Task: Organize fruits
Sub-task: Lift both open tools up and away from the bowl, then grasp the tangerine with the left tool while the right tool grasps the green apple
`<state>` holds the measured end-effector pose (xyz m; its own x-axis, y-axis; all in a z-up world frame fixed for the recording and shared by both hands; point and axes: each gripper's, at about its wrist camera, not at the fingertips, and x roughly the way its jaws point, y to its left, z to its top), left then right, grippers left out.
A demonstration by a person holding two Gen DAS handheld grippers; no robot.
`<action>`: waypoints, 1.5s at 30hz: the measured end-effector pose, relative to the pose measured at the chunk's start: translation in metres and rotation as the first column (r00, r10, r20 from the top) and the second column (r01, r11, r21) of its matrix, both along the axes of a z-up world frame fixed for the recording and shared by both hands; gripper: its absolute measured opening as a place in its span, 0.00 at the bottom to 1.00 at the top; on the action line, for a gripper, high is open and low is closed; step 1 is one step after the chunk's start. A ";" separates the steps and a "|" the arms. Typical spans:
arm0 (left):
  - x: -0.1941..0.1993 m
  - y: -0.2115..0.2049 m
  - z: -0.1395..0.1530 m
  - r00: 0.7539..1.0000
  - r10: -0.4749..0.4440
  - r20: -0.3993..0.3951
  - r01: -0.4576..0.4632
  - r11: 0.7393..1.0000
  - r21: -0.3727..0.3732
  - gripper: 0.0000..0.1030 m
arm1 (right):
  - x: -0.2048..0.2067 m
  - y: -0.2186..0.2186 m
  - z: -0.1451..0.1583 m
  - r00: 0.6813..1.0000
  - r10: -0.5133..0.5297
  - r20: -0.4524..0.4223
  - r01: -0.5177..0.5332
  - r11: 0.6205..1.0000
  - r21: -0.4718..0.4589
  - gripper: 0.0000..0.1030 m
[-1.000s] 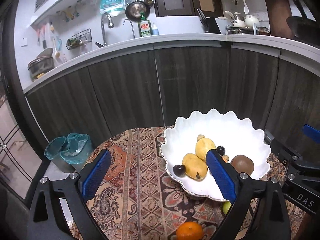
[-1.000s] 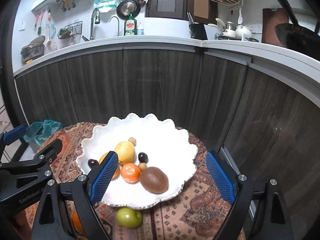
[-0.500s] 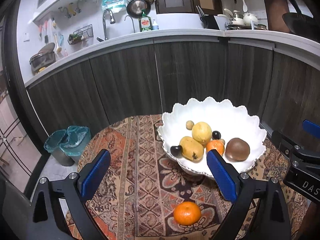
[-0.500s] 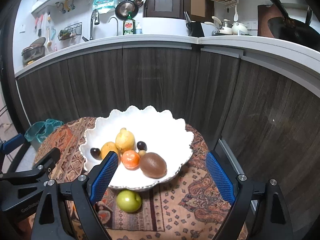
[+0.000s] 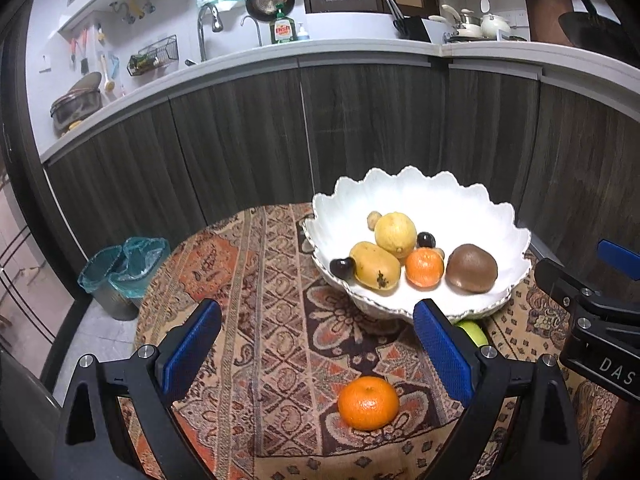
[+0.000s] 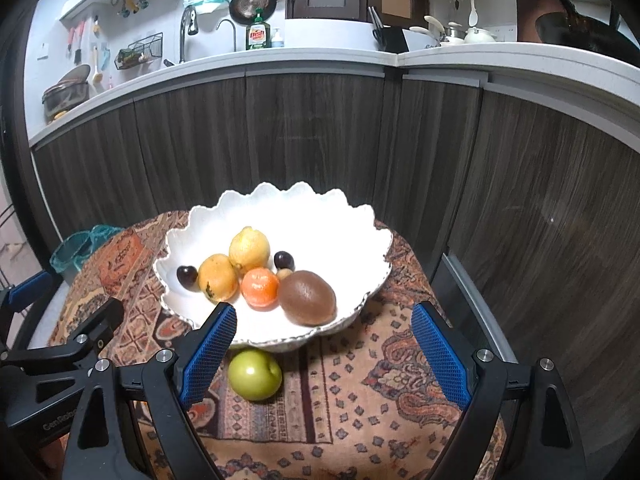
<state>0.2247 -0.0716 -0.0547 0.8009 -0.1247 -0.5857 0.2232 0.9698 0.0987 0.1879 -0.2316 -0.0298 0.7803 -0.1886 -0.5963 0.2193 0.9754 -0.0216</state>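
White scalloped bowl (image 5: 496, 216) already holds most fruits, while an orange (image 5: 368, 402) and a green apple (image 6: 255, 375) remain on the tabletop (image 5: 264, 320), with left tongs (image 5: 316, 356) and right tongs (image 6: 324, 356) both released, empty.

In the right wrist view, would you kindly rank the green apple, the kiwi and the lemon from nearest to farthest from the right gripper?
1. Green apple: on the cloth, near the right gripper.
2. Kiwi: bowl's near side.
3. Lemon: farther back, left.
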 end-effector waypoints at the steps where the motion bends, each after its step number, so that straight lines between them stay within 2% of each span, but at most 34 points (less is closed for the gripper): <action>1: 0.000 0.000 -0.002 1.000 -0.001 -0.004 0.001 1.000 0.000 0.95 | 0.000 0.001 -0.002 1.000 0.000 -0.003 0.000 1.000 -0.001 0.87; 15: -0.001 -0.003 -0.040 0.996 -0.024 -0.083 0.024 1.000 0.001 0.94 | -0.002 0.003 -0.032 0.998 0.010 -0.060 -0.009 1.000 0.021 0.87; 24: 0.004 -0.006 -0.063 0.986 -0.032 -0.161 0.033 0.999 0.006 0.88 | 0.000 0.001 -0.052 0.995 0.006 -0.104 -0.003 1.000 0.030 0.87; 37: 0.012 -0.014 -0.088 0.962 -0.069 -0.264 0.068 0.998 -0.011 0.63 | 0.004 -0.004 -0.072 0.989 0.000 -0.151 0.008 0.999 0.053 0.87; 43: 0.011 -0.017 -0.094 0.950 -0.104 -0.293 0.096 0.994 -0.042 0.47 | 0.005 -0.005 -0.075 0.987 0.003 -0.161 0.007 0.998 0.062 0.87; 45: 0.010 -0.018 -0.094 0.953 -0.104 -0.286 0.099 0.995 -0.032 0.46 | 0.006 -0.005 -0.076 0.987 0.002 -0.162 0.008 0.998 0.065 0.87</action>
